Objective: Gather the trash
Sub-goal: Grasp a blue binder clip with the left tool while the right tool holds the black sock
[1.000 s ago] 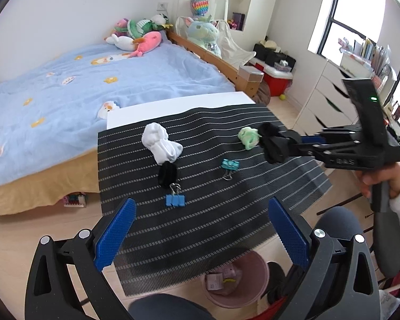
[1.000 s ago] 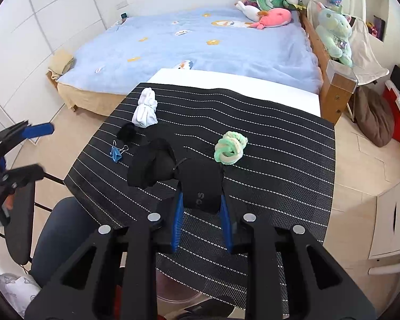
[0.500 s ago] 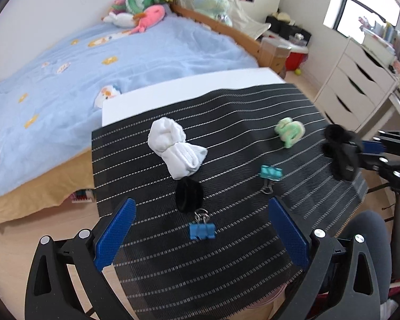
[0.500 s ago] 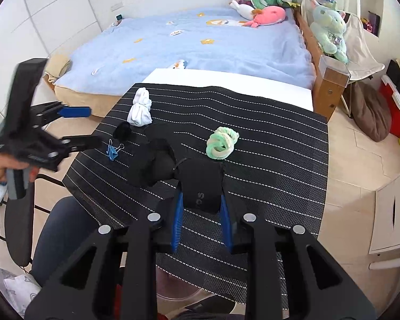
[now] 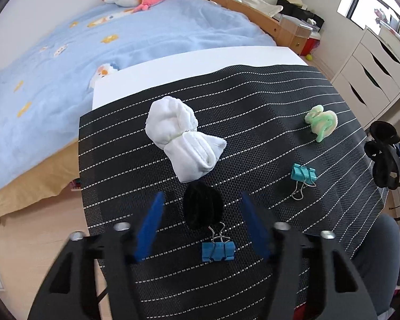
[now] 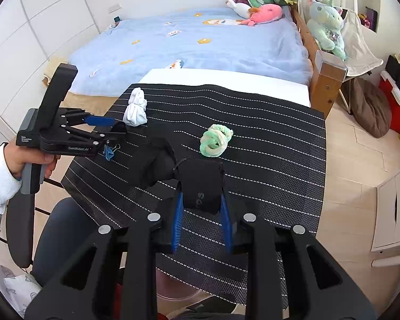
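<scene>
The left gripper (image 5: 201, 204) hangs over the striped mat (image 5: 253, 101), its jaws closing around a black wad (image 5: 203, 208) that lies between the blue pads, which are not yet touching it. A blue clip (image 5: 218, 250) lies just in front of the wad and a white sock (image 5: 182, 138) just beyond it. The right gripper (image 6: 202, 205) is clamped on a black cloth (image 6: 200, 184) above the mat, near a green ring (image 6: 216, 140). A teal clip (image 5: 303, 174) lies apart.
</scene>
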### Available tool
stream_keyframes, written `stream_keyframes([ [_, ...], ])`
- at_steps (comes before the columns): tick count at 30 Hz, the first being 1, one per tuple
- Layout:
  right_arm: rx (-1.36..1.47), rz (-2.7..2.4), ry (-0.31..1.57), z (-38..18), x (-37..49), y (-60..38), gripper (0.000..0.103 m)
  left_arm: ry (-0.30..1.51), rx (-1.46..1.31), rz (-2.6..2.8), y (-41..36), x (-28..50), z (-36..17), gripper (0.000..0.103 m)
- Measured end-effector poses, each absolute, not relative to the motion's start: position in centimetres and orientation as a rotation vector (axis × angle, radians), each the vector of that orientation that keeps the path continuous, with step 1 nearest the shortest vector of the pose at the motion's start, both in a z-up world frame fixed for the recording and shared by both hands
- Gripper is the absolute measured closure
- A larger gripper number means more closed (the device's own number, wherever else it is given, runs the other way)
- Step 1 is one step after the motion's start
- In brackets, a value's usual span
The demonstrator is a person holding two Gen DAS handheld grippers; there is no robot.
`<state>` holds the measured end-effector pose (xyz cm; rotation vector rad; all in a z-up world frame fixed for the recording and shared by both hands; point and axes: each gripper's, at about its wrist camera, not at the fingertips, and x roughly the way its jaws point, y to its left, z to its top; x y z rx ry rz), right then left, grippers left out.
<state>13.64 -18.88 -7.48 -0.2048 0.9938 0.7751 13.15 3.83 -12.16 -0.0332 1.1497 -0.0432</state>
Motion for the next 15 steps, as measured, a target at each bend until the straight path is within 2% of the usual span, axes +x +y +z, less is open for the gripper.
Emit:
stream_keyframes([
  [4,-0.203,0.776,0.994,-7.6,13.6,-18.9,0.079,1.149,-0.022,-0.046,3.7,13.0,-12.3,0.089],
  [8,-0.203,0.776,0.994,-7.6,13.6,-18.9,0.079,1.135,-0.027,-0.06,3.7,12.8,-12.1,0.093],
  [15,-0.201,0.777,0.982,-7.4,13.3,-18.8,0.079,1.086,-0.022,-0.063,3.5,12.0,-10.5,0.093],
])
